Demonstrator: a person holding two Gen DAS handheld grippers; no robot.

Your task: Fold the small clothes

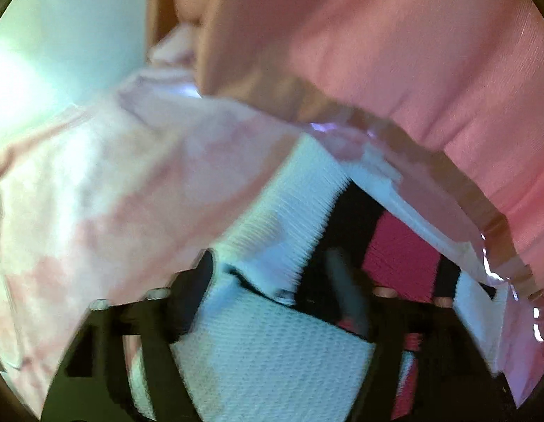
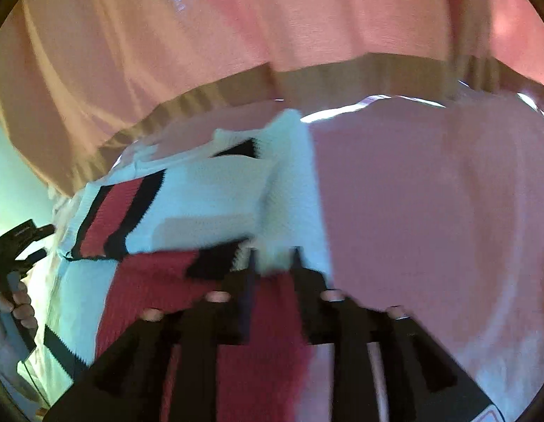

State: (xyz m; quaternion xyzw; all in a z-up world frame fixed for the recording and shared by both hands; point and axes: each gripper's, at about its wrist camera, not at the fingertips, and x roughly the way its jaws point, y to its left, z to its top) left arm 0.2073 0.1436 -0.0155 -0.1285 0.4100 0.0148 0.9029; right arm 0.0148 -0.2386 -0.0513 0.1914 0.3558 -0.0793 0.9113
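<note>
My left gripper (image 1: 328,246) hangs right over the knit sweater (image 1: 272,358), a white piece with red panels and black stripes. Its fingers (image 1: 296,218) stand wide apart; the white ribbed part lies against the left one, but nothing is pinched between them as far as I can tell through the blur. To the left of it lies a pale pink tie-dye garment (image 1: 106,193), touching the sweater.

From my right gripper (image 2: 272,263) I see the same sweater (image 2: 201,204) spread on a pink-covered surface (image 2: 430,211), close to its far edge. The right fingers (image 2: 303,274) stand partly open over the red panel, with a white tuft of knit at their tips; I cannot tell whether they pinch it. Beyond the surface hangs a pink curtain (image 2: 272,17). At the left edge of this view a hand (image 2: 18,309) holds the handle of the other gripper.
</note>
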